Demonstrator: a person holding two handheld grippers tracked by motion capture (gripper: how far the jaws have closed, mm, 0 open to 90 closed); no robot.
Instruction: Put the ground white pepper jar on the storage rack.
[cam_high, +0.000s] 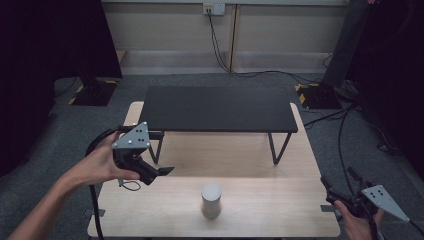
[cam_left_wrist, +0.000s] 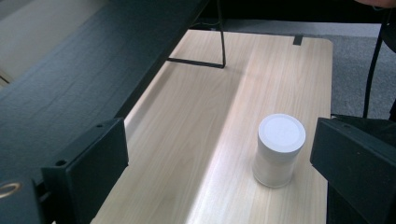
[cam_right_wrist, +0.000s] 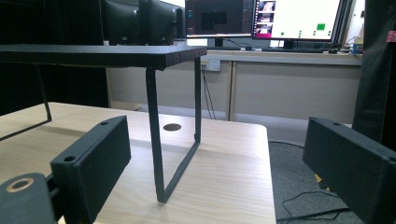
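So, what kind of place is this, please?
Probably a lab or office room set up for recording. A wooden table carries a black shelf and a white cylinder, computer monitors glow on a bench behind, and cables trail over grey carpet.

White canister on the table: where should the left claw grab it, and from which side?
Grip the white canister across its round side wall, about mid-height, coming in level from the left. It stands upright with a flat lid, apart from the black shelf. The left claw stands open and aims at it, so a straight approach probably fits.
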